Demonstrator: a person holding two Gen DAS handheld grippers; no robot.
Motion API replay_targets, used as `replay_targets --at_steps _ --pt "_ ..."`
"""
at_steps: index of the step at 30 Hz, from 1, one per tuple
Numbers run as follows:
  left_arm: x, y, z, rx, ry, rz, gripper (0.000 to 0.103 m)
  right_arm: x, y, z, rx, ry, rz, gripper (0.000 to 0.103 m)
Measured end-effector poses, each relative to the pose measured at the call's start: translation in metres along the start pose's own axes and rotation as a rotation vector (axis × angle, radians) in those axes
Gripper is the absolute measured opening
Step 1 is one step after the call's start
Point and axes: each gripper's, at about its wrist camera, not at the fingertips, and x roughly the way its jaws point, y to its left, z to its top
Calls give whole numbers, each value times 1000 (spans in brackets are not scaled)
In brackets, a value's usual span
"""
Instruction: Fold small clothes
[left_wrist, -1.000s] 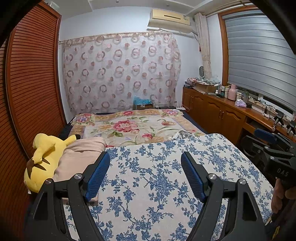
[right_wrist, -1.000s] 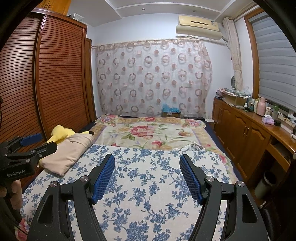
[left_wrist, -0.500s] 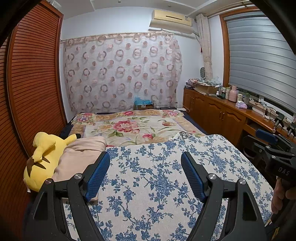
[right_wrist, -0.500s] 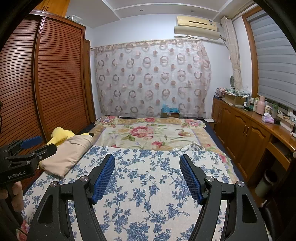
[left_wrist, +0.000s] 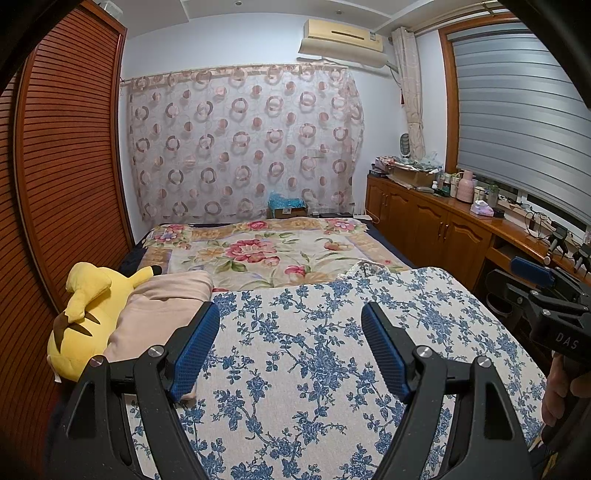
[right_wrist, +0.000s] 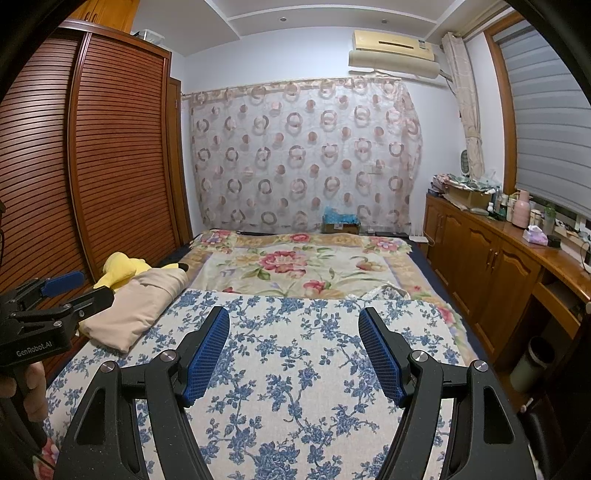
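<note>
Up at 10 o'clock from my left tool (left_wrist: 288, 328) lies the only garment I can spot, a beige folded cloth (left_wrist: 162, 314), resting on the left edge of the bed (left_wrist: 461, 317) and touching the yellow plush toy (left_wrist: 85, 317) behind it. Left tool is apart, nothing between its blue pads. Right tool (right_wrist: 293, 332) is apart too and empty, hovering over the blue floral cover (right_wrist: 306, 369); from it the cloth (right_wrist: 140, 310) sits at about 10 to 11 o'clock, farther off. So my left hand is the nearer one, I judge. Cloth's long axis runs roughly from 7 to 1 o'clock in the right wrist view, near corner pointing toward me. Whether it is small clothing or a blanket, cannot tell. Open room: the floral cover between both tools is flat and free for spreading. Limits: wooden slatted wardrobe (left_wrist: 55, 184) tight on the left past the toy, bed's right edge dropping toward the wooden counter (right_wrist: 517, 258) at 3 o'clock.
</note>
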Motion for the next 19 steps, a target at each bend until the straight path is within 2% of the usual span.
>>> replay_targets --at_steps 19 --pt "0 1 -1 0 0 -1 80 -1 -1 0 0 1 3 74"
